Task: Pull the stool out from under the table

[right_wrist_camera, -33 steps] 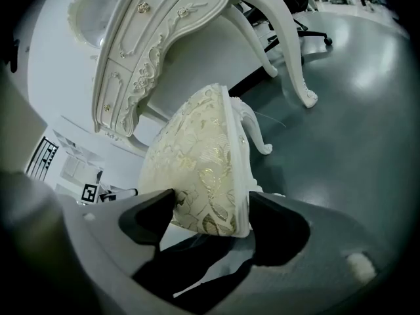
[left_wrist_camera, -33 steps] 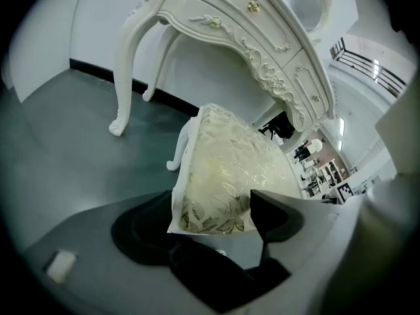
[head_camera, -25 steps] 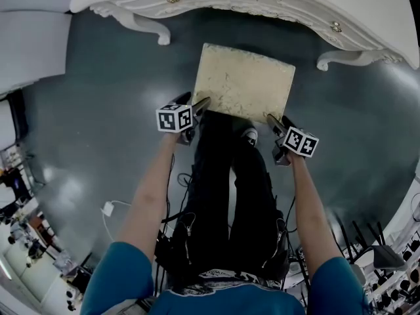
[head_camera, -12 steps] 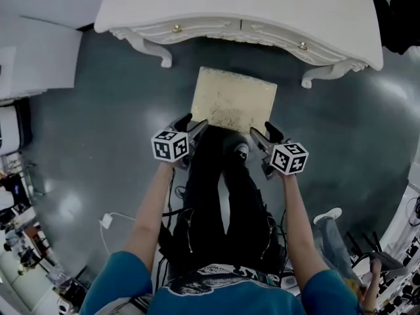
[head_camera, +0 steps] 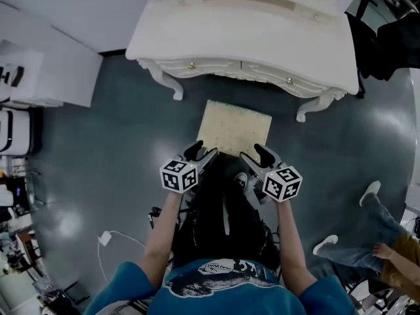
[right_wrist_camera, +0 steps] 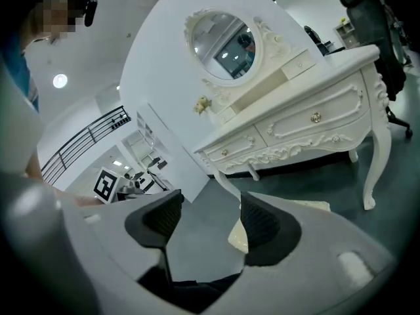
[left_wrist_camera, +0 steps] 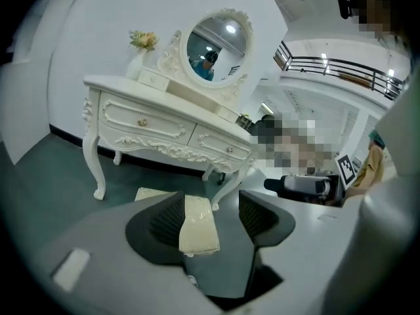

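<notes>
Cream stool [head_camera: 234, 127] stands on the floor [head_camera: 118, 163] at 6 o'clock of the white counter [head_camera: 249, 31], farther out than a second ago, clear of its legs. Left claw [head_camera: 201, 153] and right claw [head_camera: 254, 155]: jaws apart, closing, a near stool corner between each pair, unclamped; pull looks nearly done

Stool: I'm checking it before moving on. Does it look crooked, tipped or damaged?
Nothing stands out: the stool sits flat on the floor, clear of the table and roughly square to its front. No damage shows.
</notes>
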Tool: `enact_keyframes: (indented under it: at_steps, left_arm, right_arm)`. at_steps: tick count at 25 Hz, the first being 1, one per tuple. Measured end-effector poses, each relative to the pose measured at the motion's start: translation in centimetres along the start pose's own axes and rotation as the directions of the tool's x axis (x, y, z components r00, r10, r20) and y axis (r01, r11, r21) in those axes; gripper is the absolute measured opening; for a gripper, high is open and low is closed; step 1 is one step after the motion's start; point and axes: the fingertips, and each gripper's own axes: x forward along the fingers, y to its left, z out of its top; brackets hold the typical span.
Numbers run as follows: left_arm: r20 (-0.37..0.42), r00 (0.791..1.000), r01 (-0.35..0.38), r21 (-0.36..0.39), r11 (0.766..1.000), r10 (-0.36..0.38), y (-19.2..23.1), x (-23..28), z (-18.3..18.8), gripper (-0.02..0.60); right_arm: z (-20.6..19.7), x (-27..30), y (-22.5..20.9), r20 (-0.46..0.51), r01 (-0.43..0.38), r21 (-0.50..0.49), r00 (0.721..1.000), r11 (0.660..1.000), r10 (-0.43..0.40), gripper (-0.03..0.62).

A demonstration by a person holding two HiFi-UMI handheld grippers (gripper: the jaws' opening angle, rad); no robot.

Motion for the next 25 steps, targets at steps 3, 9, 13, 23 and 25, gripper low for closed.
enact_keyframes:
  at_steps: [3, 9, 13, 23, 25]
  left_arm:
    - [0.042, 0.999, -0.004, 0.012, 1.000, 0.003, -1.9, -1.9, 1.3, 0.252]
    - [0.089, 0.996, -0.009, -0.003, 1.000, 0.009, -4.3, -5.4, 3.0, 0.245]
    - [0.105, 0.995, -0.002, -0.004, 1.000, 0.002, -5.3, -7.1, 3.9, 0.225]
    - [0.158, 0.987, 0.001, 0.096, 0.995, -0.017, -4.8, -13.6, 4.6, 0.170]
    - [0.163, 0.986, 0.019, 0.115, 0.993, -0.037, -4.8, -15.3, 4.2, 0.167]
  right_arm:
    - [1.5, -1.2, 2.2, 0.027, -0.016, -0.005, 1.000, 1.000, 0.016, 0.264]
    - [3.7, -3.4, 4.5, 0.065, -0.011, -0.019, 0.998, 1.000, 0.012, 0.221]
    - [4.4, -4.2, 5.0, 0.097, 0.002, -0.008, 0.995, 1.000, -0.001, 0.186]
    - [3.6, -2.7, 10.2, 0.142, 0.008, -0.055, 0.990, 0.998, 0.000, 0.160]
    - [2.8, -2.6, 12.0, 0.143, 0.020, -0.062, 0.990, 0.998, -0.011, 0.158]
